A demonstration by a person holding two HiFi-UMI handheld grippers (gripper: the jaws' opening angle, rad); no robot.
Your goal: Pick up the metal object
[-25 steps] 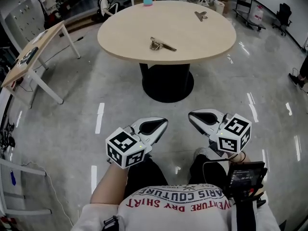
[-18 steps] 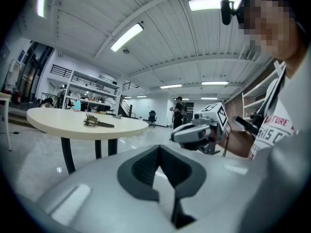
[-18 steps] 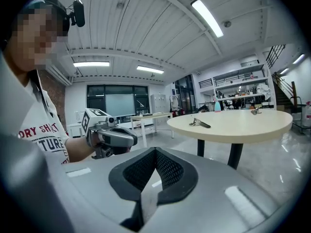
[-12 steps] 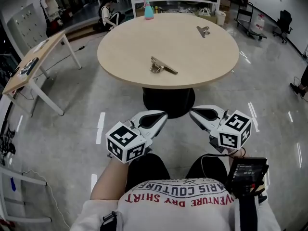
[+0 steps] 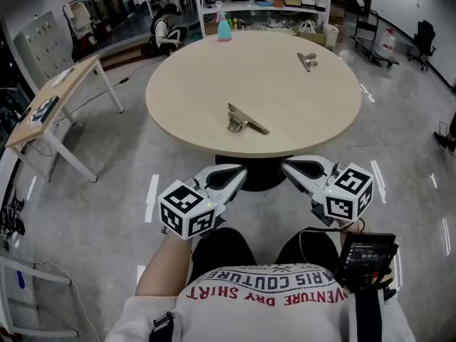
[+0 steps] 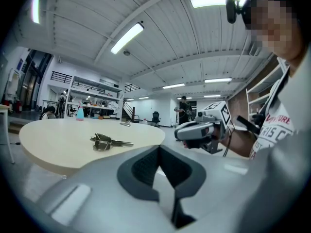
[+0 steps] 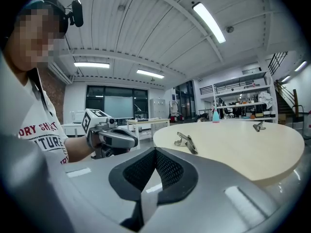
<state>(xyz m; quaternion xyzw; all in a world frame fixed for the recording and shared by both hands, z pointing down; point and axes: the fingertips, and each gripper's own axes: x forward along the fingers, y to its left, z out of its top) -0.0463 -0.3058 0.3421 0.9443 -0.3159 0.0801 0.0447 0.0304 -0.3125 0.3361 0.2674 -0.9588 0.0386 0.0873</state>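
Note:
The metal object (image 5: 246, 120), a silver spring clip, lies on the near half of the round beige table (image 5: 192, 84). It also shows in the left gripper view (image 6: 108, 141) and in the right gripper view (image 7: 185, 141). My left gripper (image 5: 238, 174) and right gripper (image 5: 289, 168) hang side by side below the table's near edge, short of the clip. Both tips point at the table. The left gripper's own jaws (image 6: 163, 178) are shut and hold nothing. The right gripper's own jaws (image 7: 148, 178) also meet on nothing.
A second metal clip (image 5: 307, 60) lies at the table's far right and a blue bottle (image 5: 224, 28) stands at its far edge. A narrow desk (image 5: 53, 98) stands to the left, shelves and a seated person (image 5: 165, 28) beyond. The table's black pedestal (image 5: 246, 177) is under its middle.
The table and clip have come nearer and lower in the head view over the second. Both grippers stay side by side, shut, now just under the table's near edge.

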